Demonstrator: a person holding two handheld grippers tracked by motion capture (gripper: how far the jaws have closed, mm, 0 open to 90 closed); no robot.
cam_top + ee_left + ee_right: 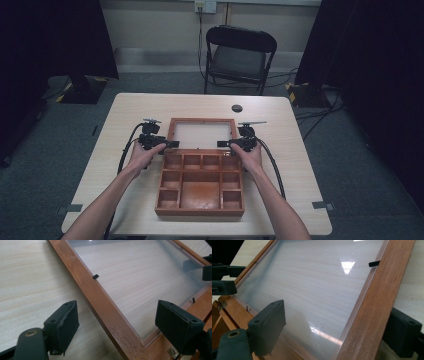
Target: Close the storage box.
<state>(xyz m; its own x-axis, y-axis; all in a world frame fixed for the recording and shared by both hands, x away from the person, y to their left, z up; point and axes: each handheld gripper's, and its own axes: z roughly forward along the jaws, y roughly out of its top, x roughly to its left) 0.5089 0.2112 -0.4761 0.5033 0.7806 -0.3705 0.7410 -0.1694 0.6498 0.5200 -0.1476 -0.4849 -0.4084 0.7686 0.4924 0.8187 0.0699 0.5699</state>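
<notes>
Currently: wooden box (200, 185) mid-counter (290, 165), glass lid (202, 134) flat behind it. Left gripper (172, 144) and right gripper (222, 144) straddle lid's side rails, apart, unclamped. Next: likely clamp both rails evenly.

the wooden box (200, 182) sits on the table (290, 150), toward the near edge and about midway across. its lid (202, 134) lies flat on the table just behind the box, joined to the box's far edge. inside the box, a row of small compartments runs along the far side, more run down the left and right sides, and one larger compartment sits in the middle at the near side. left of the lid is the left gripper (170, 144), its jaws either side of the lid's left rail; right of the lid is the right gripper (224, 144), astride the right rail. behind the lid, a round cap (237, 108) is set in the table. beyond the table's far edge stands a chair (239, 57).
</notes>
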